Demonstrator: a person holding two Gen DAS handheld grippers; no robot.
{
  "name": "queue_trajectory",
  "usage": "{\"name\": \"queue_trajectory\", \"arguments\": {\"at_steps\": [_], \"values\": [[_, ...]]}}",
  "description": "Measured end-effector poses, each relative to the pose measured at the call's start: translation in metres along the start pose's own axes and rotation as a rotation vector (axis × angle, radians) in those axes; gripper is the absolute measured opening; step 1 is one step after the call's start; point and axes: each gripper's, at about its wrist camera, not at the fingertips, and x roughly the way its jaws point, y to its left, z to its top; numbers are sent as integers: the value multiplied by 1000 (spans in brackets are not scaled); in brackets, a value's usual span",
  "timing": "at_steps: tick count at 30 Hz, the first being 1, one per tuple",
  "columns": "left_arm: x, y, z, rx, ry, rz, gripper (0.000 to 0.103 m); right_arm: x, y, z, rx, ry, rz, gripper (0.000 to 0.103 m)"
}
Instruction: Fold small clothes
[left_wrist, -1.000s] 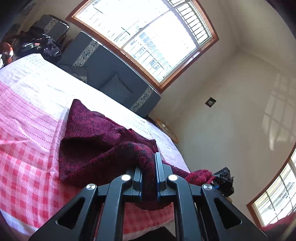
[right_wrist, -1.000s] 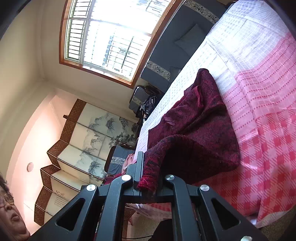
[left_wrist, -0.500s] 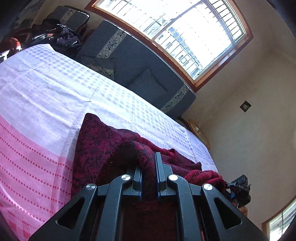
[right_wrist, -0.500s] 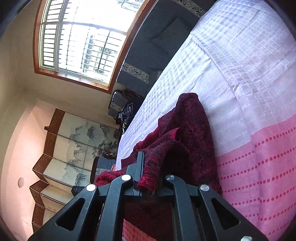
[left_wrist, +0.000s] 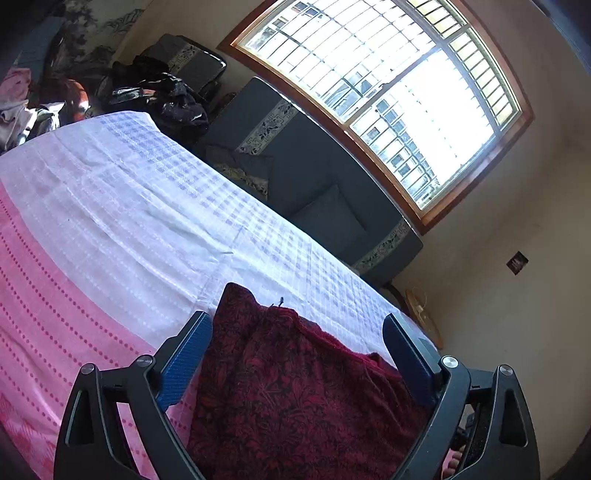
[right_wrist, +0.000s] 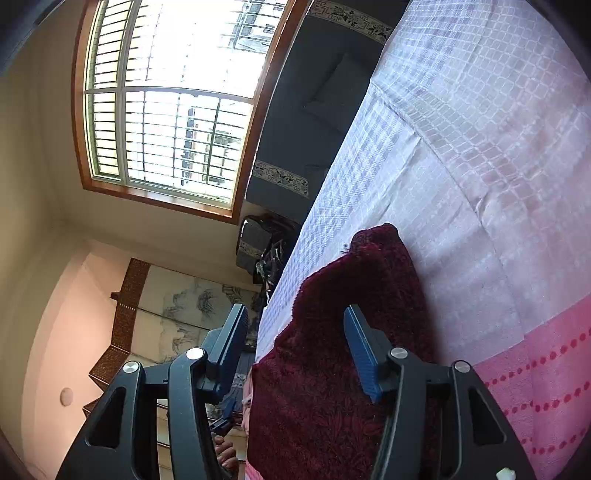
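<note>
Nearest the lens, the left gripper (left_wrist: 297, 334) now stands with its jaws spread wide, where half a second ago it pinched a raised ridge of the dark red patterned garment (left_wrist: 295, 398); the cloth lies slack between the blue pads (left_wrist: 186, 352), gripped by neither. The right gripper (right_wrist: 295, 326) has let go in the same way: its jaws are parted and the garment's fuzzy edge sits loose between them, no longer drawn up into a peak. Both releases together suggest the carried half has been laid over the rest, so one fold looks complete. The garment now rests flat as a doubled layer on the pink and white checked bedsheet (left_wrist: 122, 221), its far edge roughly squared, with a small thread sticking up at that edge. Beyond the garment the bedsheet runs on bare to the bed's far side, then comes the dark blue sofa (left_wrist: 306, 173), and behind it the barred window (left_wrist: 388, 88). A likely next step is regrasping for a second fold
</note>
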Motion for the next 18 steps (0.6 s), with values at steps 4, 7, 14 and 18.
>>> {"name": "queue_trajectory", "arguments": {"at_steps": [4,7,14,18], "values": [[8,1,-10,90,105,59,93,-18,10,-9,-54,12,-2,56],[13,4,-29,144,191,77,93,-34,11,-25,-99,24,-46,56],[16,18,-56,80,332,45,76,-66,-2,-70,-163,68,-167,56],[16,18,-66,81,388,52,53,-77,-7,-92,-173,96,-188,56]]}}
